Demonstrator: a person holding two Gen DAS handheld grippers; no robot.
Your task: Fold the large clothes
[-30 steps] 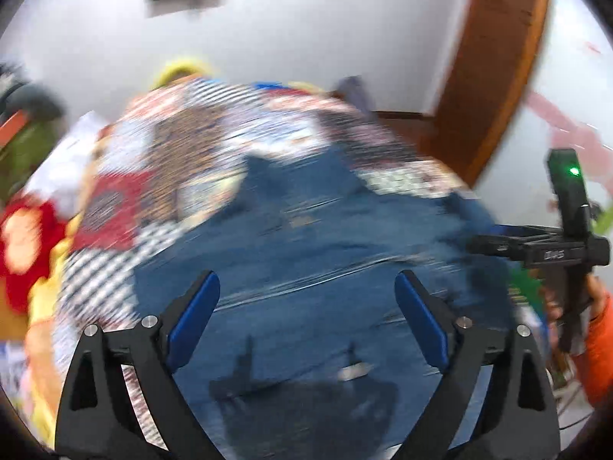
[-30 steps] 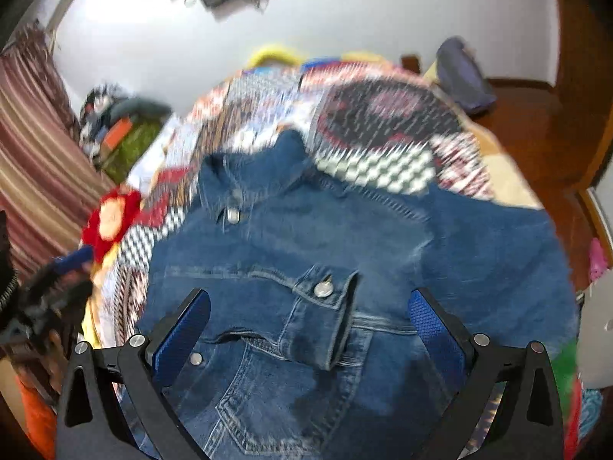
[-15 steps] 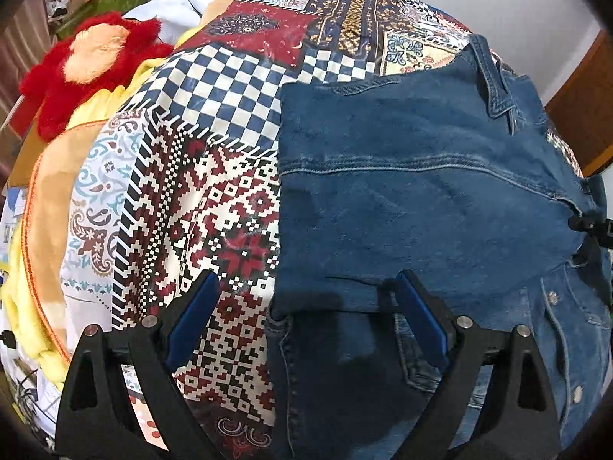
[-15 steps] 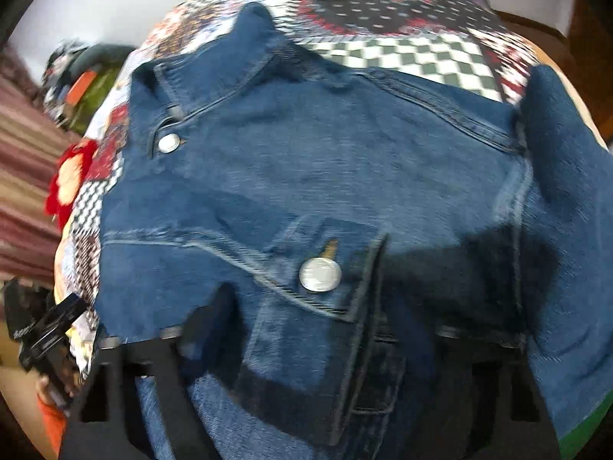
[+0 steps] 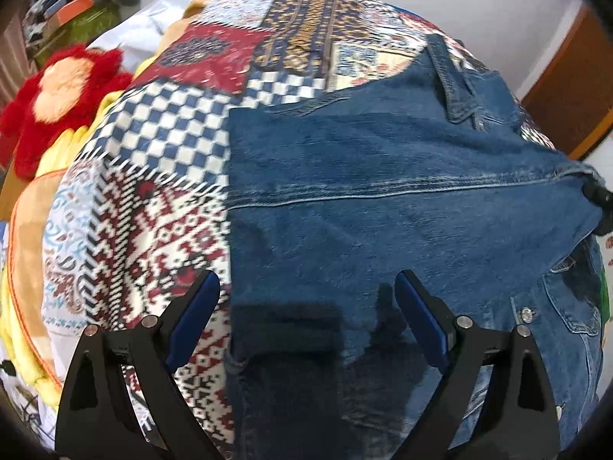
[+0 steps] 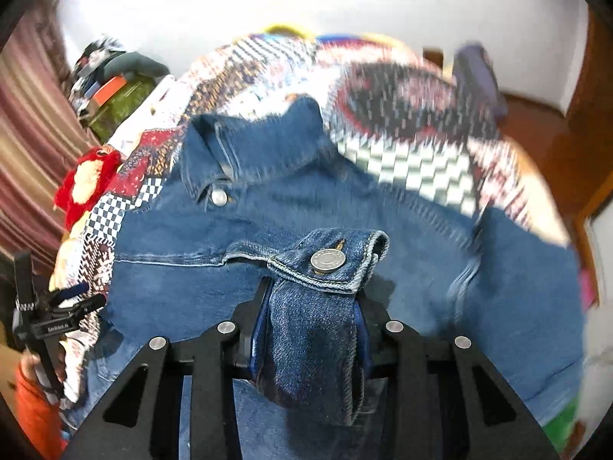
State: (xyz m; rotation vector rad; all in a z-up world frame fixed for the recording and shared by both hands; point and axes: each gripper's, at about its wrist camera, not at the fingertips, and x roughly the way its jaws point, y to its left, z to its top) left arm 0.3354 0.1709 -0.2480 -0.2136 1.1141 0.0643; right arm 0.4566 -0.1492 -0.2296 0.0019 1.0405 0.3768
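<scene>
Right gripper (image 6: pixel 306 329) pinches the denim jacket's (image 5: pixel 383 199) cuff (image 6: pixel 325 264); left gripper (image 5: pixel 306 314) hangs spread above — patchwork bedspread (image 5: pixel 153 176), red plush toy (image 5: pixel 57 92) beside.

The blue denim jacket (image 5: pixel 383 207) lies spread, buttoned cuff (image 6: pixel 325 264) raised above it.
</scene>
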